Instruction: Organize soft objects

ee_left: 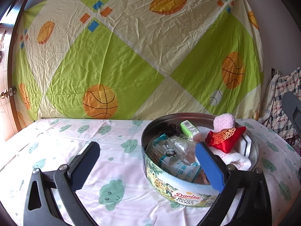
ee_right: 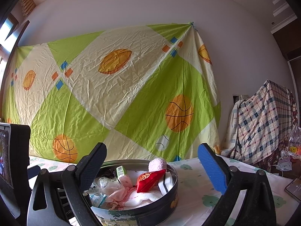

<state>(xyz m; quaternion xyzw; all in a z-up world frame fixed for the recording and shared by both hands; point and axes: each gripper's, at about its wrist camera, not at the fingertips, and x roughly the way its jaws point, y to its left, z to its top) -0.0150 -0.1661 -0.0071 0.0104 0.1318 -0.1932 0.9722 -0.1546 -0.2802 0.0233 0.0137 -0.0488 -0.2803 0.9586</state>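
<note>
Red pouch [ee_right: 150, 179] lies in the tin [ee_right: 169, 194], seemingly between the right gripper's [ee_right: 152, 162] spread jaws.

A wrinkled hanging bedsheet [ee_left: 131, 56] of lime-green and cream diamonds carries orange basketballs lined in black, orange rugby balls, a white baseball and small blue and orange squares. The white desk cloth [ee_left: 116, 162] is printed with mint-green smiling clouds. The round metal cookie tin [ee_left: 169, 186] shows a green-and-yellow painted scene and a red "Danisa" label on its wall, silver inside. In it lie a red satin pouch with gold embroidery [ee_left: 224, 137], a pale pink fuzzy pom-pom [ee_left: 224, 122], a green-and-white packet [ee_left: 189, 128] and white towelling [ee_left: 237, 159]. A draped plaid cloth [ee_right: 261, 120] mixes navy, white and red. Each gripper's jaws are one black, one blue.
</note>
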